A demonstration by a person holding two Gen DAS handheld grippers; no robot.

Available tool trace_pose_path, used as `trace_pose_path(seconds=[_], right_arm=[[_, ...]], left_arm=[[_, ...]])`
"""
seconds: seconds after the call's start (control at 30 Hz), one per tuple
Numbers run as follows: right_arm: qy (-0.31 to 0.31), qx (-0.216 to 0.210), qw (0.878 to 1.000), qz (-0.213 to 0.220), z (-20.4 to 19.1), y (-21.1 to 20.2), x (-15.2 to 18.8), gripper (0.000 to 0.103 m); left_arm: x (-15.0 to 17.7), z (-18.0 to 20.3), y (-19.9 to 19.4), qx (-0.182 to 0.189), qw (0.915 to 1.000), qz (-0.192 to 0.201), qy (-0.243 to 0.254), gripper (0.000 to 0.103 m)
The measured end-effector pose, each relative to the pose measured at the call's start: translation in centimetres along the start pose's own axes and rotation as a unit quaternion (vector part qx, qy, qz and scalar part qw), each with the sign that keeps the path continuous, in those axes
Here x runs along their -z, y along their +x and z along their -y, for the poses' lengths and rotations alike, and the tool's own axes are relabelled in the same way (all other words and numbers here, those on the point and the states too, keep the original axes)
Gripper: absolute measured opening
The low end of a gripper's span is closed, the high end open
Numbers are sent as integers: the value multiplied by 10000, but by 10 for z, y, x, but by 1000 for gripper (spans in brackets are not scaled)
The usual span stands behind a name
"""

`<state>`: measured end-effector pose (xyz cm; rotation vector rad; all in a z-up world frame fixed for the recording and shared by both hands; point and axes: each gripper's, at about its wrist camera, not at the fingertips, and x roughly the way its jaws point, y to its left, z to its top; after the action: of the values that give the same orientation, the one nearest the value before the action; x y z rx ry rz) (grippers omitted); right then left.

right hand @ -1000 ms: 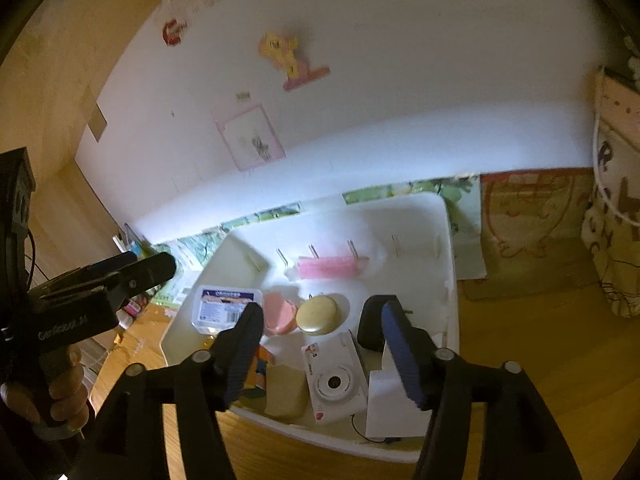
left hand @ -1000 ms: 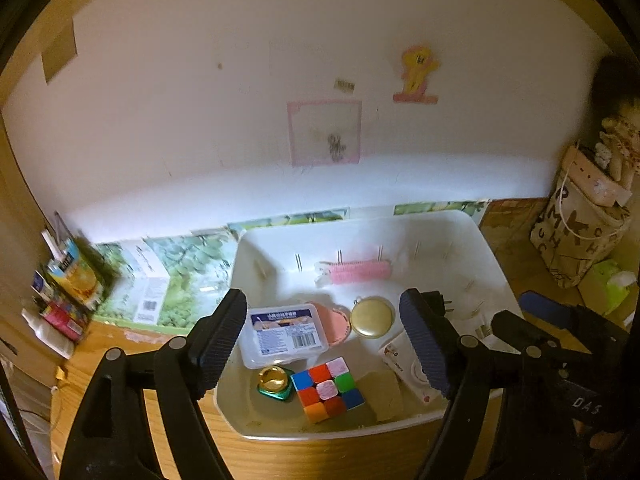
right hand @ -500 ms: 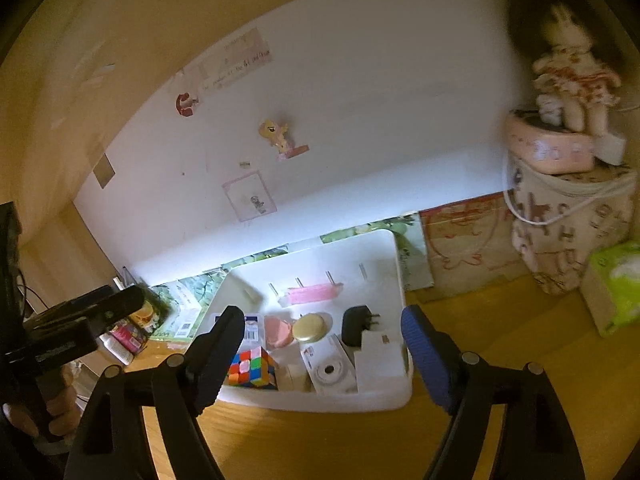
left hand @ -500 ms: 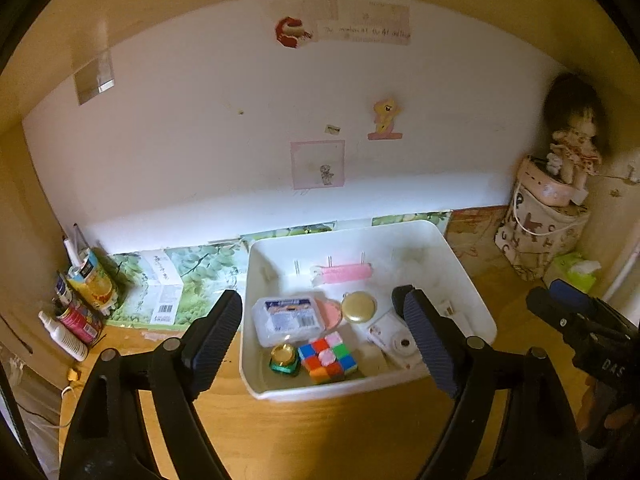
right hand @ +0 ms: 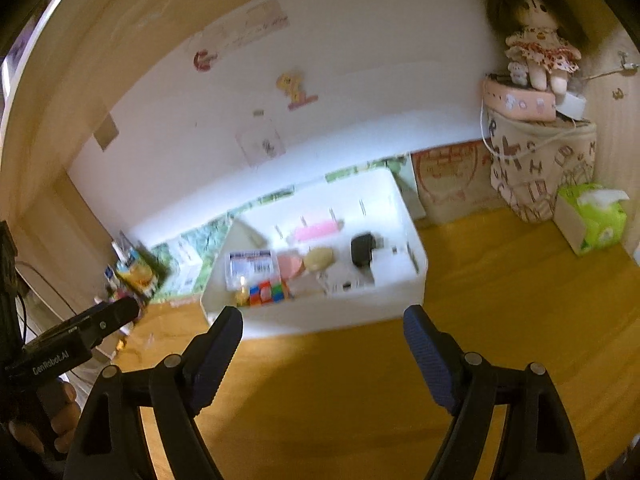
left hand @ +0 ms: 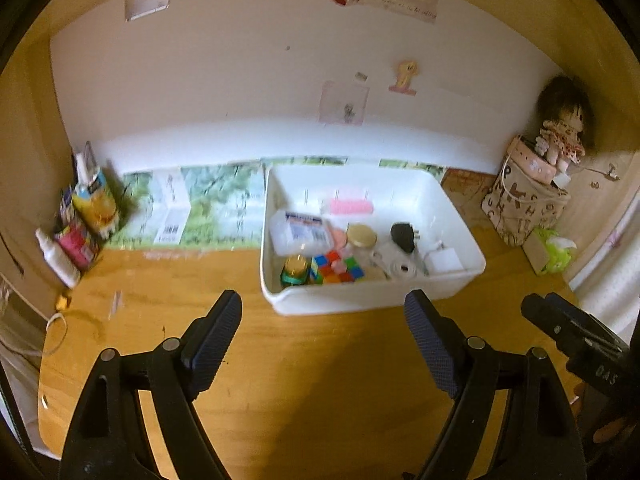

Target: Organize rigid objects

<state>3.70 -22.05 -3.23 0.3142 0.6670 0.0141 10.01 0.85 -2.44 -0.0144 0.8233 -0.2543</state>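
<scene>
the white bin (right hand: 332,320) blurs in the right view, its small contents hard to tell apart.

A broad stretch of bare wooden desktop (left hand: 328,392) is left open in front of the white plastic bin (left hand: 372,300). Inside the bin, the front half is crowded with small items, while bare floor is seen along the back wall beside a pink strip (left hand: 352,207). The left edge is blocked by a cluster of cartons and bottles (left hand: 80,224). The right corner is taken up by a patterned fabric bag (right hand: 544,168) and a green tissue box (right hand: 592,220).
</scene>
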Motion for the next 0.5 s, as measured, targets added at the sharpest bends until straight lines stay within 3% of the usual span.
trace_pose_path(seconds=[0.2,0.5], right_arm=[[-21,43,9996,-292,-18,-13,25,83],[-254,15,9957,-887,-37,-27,37,88]], left_arm=[[17,-9,-2,114,9990,-408,-174,86],[23,-3,-21,-47,9978,-638,-195,86]])
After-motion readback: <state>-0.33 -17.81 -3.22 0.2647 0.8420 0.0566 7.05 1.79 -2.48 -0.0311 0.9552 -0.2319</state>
